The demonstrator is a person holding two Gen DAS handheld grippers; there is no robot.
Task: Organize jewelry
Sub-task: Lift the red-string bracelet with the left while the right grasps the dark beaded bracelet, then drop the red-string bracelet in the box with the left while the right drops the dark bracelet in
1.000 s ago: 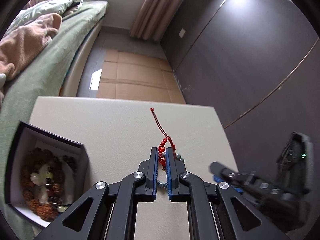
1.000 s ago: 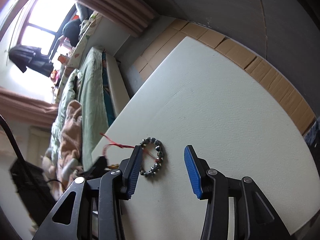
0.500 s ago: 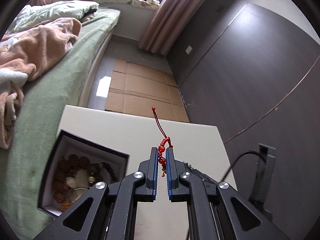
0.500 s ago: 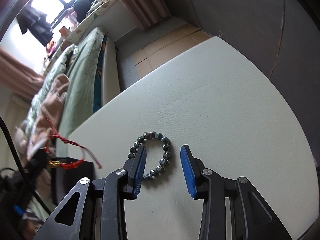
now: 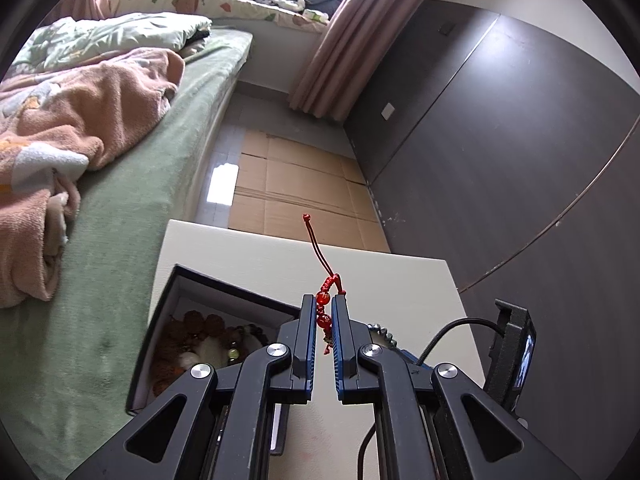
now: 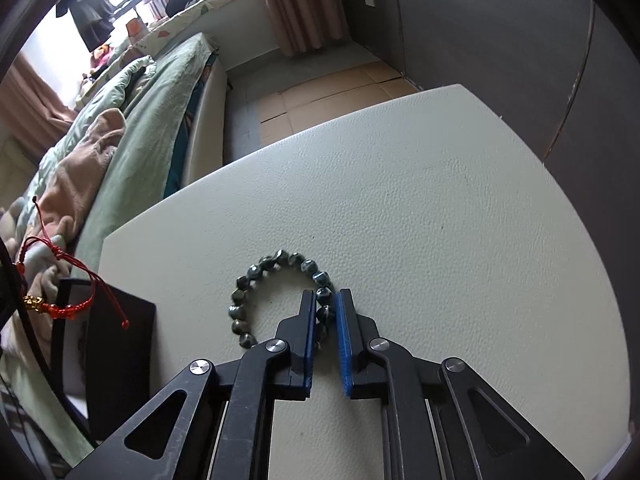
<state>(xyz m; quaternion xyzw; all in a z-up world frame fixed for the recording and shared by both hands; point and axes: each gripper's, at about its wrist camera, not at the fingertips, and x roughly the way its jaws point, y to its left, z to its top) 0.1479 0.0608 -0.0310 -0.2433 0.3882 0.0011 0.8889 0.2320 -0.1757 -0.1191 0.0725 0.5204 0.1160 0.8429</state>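
On the table (image 6: 440,200), right jaws just closing around dark bead bracelet (image 6: 280,260); left jaws gripping red bracelet (image 5: 323,308).

Table (image 6: 440,220) sits just beside the bed (image 5: 132,200), bed on its left; cardboard sheets (image 5: 296,184) on the floor beyond the table's far edge; wall panels (image 5: 500,140) to the right; open box (image 5: 224,296) on the table's left part, near the bed side, with several bead bracelets (image 5: 208,340) inside; bead bracelet (image 6: 256,276) flat on the table right of the box, right gripper (image 6: 325,312) straddling its right-hand arc; corded bracelet (image 5: 326,300) off the table in the left gripper (image 5: 322,320), over the box's right edge; blanket (image 5: 80,120) on the bed.
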